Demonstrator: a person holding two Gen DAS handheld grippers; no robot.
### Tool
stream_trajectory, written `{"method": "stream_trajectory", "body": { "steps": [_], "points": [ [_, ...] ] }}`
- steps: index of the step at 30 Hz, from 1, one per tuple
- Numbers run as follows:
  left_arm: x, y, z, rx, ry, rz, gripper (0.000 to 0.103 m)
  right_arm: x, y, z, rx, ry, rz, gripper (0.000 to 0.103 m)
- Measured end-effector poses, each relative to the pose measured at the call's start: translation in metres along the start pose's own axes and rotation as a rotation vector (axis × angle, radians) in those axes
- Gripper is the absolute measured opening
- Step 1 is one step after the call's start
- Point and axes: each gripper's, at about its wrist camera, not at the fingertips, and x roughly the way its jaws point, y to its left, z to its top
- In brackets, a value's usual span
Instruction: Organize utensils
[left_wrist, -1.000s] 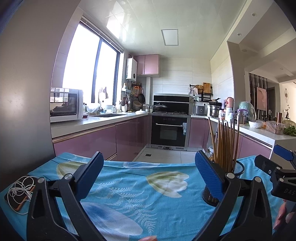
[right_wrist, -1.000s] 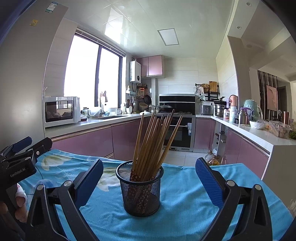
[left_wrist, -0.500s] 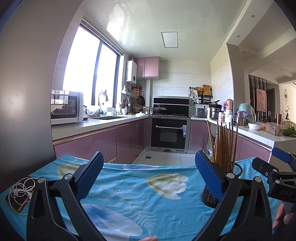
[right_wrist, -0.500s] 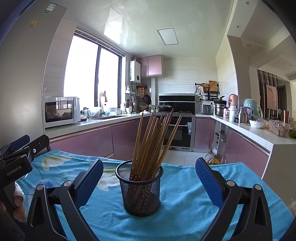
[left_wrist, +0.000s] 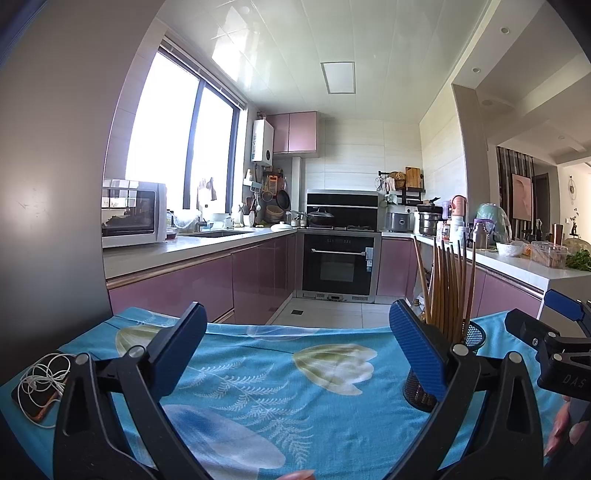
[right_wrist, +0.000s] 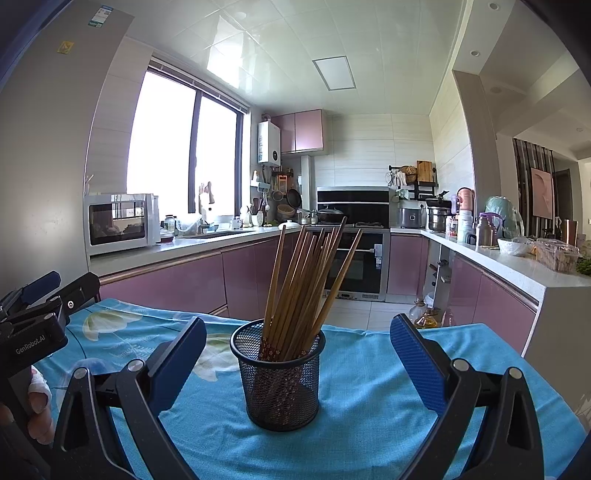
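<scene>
Table: blue flowered cloth (left_wrist: 258, 387) covers it; phone with white earphones (left_wrist: 40, 384) at its left edge.
Room: kitchen, pink cabinets (right_wrist: 199, 280), oven (left_wrist: 338, 262) at the back, microwave (right_wrist: 118, 223) by the window.
Cup: black mesh cup (right_wrist: 279, 373) upright near the table's right edge, full of chopsticks (right_wrist: 306, 280).
Right gripper (right_wrist: 295, 354): spread wide, empty, cup between its fingers, untouched.
Left gripper (left_wrist: 295, 350): spread wide, empty, cup just behind its right finger.
</scene>
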Motion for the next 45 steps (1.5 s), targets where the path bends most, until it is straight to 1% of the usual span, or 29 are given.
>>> {"method": "stream_trajectory", "body": {
  "steps": [45],
  "points": [
    [-0.0009,-0.0009,-0.0025,0.010,0.004,0.005,0.097,0.0020,-0.0003,-0.0020,0.014,0.007,0.003,0.096]
  ]
}}
